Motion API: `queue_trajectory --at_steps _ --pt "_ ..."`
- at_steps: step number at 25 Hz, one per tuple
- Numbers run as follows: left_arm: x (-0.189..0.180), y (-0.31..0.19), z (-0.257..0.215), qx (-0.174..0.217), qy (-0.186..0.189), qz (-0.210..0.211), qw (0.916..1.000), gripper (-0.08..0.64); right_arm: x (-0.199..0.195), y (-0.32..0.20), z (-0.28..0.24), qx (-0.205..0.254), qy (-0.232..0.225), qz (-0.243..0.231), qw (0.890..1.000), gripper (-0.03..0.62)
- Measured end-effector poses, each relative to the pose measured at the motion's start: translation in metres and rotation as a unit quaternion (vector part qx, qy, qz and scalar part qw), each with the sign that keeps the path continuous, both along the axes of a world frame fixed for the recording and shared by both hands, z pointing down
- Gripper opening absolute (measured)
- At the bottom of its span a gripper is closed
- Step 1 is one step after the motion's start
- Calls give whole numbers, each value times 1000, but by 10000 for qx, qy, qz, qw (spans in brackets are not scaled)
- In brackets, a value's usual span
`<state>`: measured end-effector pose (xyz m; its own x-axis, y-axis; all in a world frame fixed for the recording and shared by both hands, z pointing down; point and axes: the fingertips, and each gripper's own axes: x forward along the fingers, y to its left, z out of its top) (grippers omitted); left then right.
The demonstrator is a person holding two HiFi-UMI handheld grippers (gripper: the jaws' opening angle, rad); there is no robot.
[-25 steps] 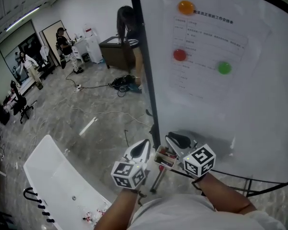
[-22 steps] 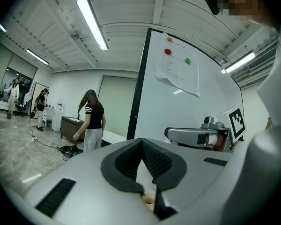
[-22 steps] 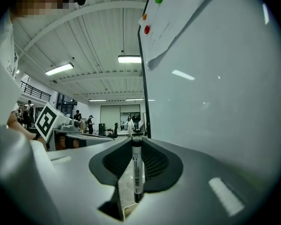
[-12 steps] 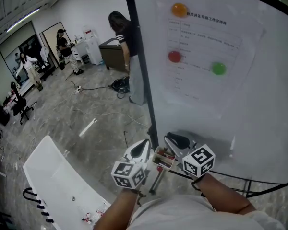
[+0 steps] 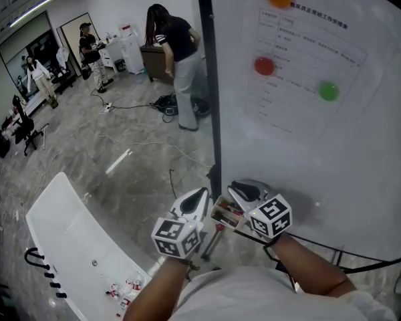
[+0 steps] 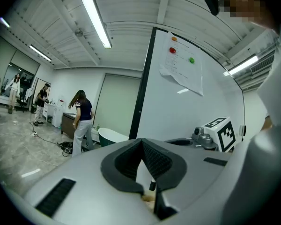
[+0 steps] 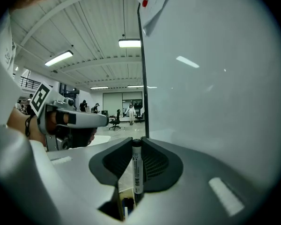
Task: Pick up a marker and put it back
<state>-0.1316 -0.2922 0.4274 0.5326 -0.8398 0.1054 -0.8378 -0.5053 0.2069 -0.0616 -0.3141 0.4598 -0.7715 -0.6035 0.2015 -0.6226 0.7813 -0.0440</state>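
Observation:
A black-capped marker with a white printed barrel [image 7: 136, 170] stands upright between the jaws of my right gripper [image 7: 136, 144], which is shut on it. In the head view my right gripper [image 5: 246, 192] sits low against the whiteboard [image 5: 334, 146]. A small open box of markers [image 5: 224, 214] lies just left of it. My left gripper [image 5: 196, 202] is on the box's other side, and its pads meet at the tips with nothing between them. In the left gripper view its jaws [image 6: 142, 142] frame a dark marker cap [image 6: 152, 185] below.
A paper sheet with orange, red and green magnets [image 5: 329, 90] hangs on the board. The board's black frame post [image 5: 212, 112] rises behind the grippers. A white bathtub [image 5: 73, 246] stands at lower left. A person [image 5: 177, 59] stands at a desk, with cables [image 5: 167, 116] on the floor.
The head view has swung, so the whiteboard sits further right. The person at the back has stepped out from the board's edge. My right gripper has sunk slightly by the box.

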Motion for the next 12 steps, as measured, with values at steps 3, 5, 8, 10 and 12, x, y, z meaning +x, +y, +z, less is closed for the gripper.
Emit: queue_trajectory --at_steps 3,5,8,10,12 --pt "-7 0 11 -95 46 -59 9999 2 -8 -4 19 -31 304 -93 9995 63" --pt "-13 0 19 -172 114 -108 9997 2 -13 -6 30 -44 511 -157 9986 63" --pt "-22 -1 33 -284 205 -170 9992 2 -20 -7 47 -10 873 -226 9959 63" --pt "-29 -2 43 -351 231 -203 9989 2 -26 -8 59 92 1175 -281 9926 63" --pt "-35 0 54 -406 209 -233 9987 2 -32 -6 75 180 1490 -347 9881 63"
